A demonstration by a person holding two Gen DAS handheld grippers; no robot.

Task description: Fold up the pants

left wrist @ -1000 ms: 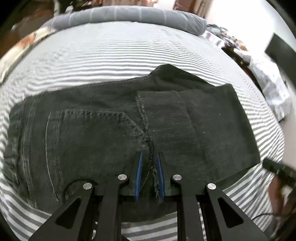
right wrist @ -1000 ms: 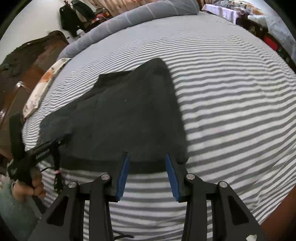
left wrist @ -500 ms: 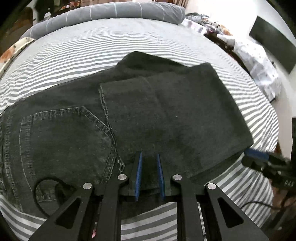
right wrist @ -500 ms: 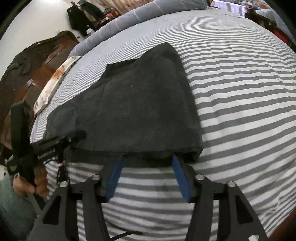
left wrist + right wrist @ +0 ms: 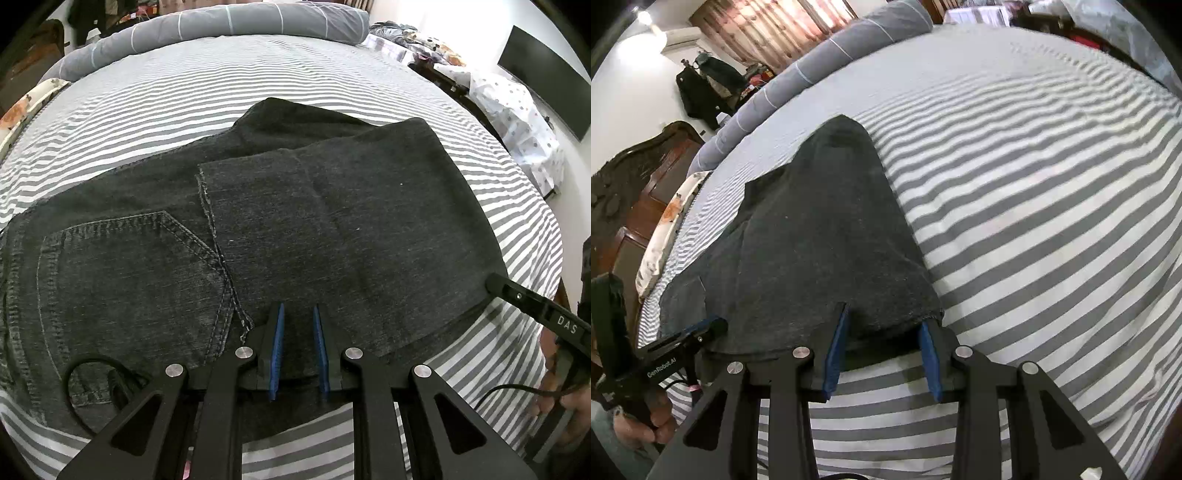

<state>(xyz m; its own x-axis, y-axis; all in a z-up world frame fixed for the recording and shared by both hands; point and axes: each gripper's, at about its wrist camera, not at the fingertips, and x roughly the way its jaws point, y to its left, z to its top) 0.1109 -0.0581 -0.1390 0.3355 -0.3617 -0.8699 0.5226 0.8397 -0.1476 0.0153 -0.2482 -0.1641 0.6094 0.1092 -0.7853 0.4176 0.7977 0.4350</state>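
Left wrist: pants (image 5: 332,229) on striped bed (image 5: 258,85); left tongs (image 5: 298,317) narrowly parted, right tongs (image 5: 882,325) spread.

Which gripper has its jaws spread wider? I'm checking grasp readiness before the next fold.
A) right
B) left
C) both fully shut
A: the right gripper stands wide open at the pants' near edge, while the left gripper shows only a narrow gap over the denim.

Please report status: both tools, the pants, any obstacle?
Left tool open over pants, near edge. Right tool open at folded corner. Pants folded once on striped bed. No obstacle seen.
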